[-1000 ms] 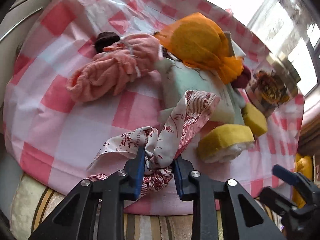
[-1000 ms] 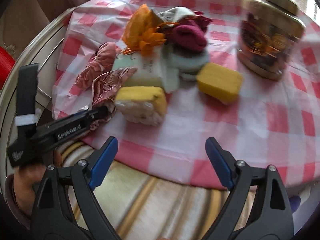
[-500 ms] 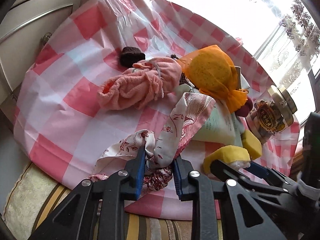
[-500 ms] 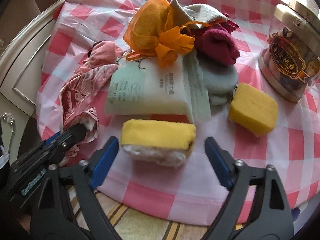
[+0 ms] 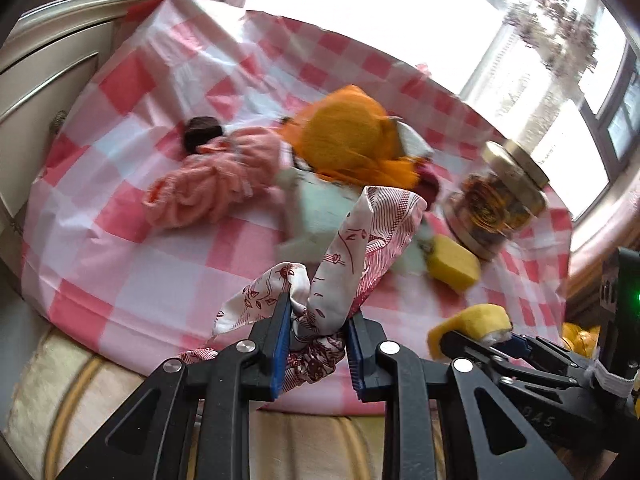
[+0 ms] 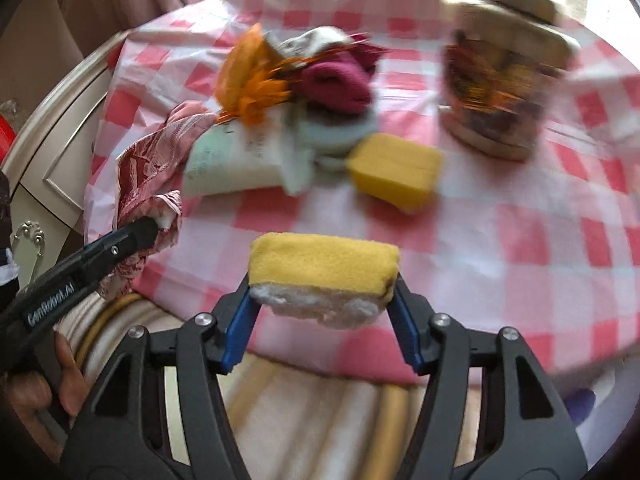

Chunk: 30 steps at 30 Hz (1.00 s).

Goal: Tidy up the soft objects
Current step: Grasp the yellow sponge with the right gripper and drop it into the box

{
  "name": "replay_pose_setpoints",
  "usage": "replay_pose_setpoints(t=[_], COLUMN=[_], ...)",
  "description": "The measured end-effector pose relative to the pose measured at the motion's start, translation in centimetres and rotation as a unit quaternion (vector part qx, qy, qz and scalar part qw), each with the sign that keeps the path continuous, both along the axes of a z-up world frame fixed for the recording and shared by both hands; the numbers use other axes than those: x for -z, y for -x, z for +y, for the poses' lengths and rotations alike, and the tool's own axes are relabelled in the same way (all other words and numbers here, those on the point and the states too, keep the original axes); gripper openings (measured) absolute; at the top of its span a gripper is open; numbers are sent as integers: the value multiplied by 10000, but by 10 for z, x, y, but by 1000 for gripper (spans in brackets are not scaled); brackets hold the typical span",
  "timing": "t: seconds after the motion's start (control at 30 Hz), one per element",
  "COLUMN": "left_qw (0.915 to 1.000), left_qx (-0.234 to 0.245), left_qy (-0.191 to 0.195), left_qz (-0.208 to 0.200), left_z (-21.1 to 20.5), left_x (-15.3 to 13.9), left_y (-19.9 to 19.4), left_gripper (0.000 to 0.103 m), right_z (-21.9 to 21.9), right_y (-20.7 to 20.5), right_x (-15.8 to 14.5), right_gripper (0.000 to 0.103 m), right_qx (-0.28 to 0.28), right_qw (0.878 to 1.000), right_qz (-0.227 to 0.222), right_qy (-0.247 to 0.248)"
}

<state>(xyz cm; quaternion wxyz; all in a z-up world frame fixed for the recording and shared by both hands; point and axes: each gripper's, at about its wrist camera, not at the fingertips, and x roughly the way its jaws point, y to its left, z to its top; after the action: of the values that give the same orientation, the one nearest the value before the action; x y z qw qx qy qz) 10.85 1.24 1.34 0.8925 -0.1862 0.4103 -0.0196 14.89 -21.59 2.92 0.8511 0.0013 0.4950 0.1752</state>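
My left gripper (image 5: 318, 334) is shut on a red-and-white patterned scarf (image 5: 360, 240) at the table's front edge; the scarf also shows in the right wrist view (image 6: 148, 176). My right gripper (image 6: 322, 312) is shut on a yellow sponge with a white underside (image 6: 324, 272), held just above the cloth. That sponge shows in the left wrist view (image 5: 468, 326). On the pink checked tablecloth (image 5: 132, 248) lie a pink towel (image 5: 208, 188), an orange mesh pouch (image 5: 348, 136), a pale green packet (image 6: 236, 160), a maroon sock (image 6: 336, 84) and a second yellow sponge (image 6: 396, 168).
A glass jar with a gold lid (image 5: 500, 200) stands at the right of the pile; it also shows in the right wrist view (image 6: 500, 84). A dark brown hair tie (image 5: 202, 132) lies behind the pink towel. A cream cabinet (image 5: 44, 76) is at the left. A striped cushion (image 6: 320, 412) lies below the table edge.
My right gripper has closed on the white-bottomed yellow sponge and lifted it toward the table's front edge. My left gripper still holds the scarf and has drawn back a little.
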Motion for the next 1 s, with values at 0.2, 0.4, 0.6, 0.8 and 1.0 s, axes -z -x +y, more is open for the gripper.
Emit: replay_pose_setpoints(t=[0.2, 0.4, 0.6, 0.8, 1.0], left_qw=[9985, 9913, 9794, 9620, 9421], left_qx=[538, 1309, 1999, 2693, 3313], left_qy=[97, 135, 258, 357, 406], left_qz=[-55, -6, 101, 266, 318], left_z=[-47, -114, -175, -231, -280], left_x=[-11, -13, -15, -13, -13], left_y=[9, 16, 26, 40, 56], left_gripper=[26, 26, 26, 26, 26], right_z=[-77, -140, -200, -261, -307], right_y=[31, 57, 80, 99, 111], right_x=[-9, -7, 0, 4, 7], right_gripper=[64, 64, 64, 64, 67], right_qx=[524, 1040, 1591, 2237, 2811], right_qw=[9986, 9943, 9863, 9727, 9570], right_qz=[-53, -23, 11, 81, 138], right_qy=[72, 216, 431, 615, 705])
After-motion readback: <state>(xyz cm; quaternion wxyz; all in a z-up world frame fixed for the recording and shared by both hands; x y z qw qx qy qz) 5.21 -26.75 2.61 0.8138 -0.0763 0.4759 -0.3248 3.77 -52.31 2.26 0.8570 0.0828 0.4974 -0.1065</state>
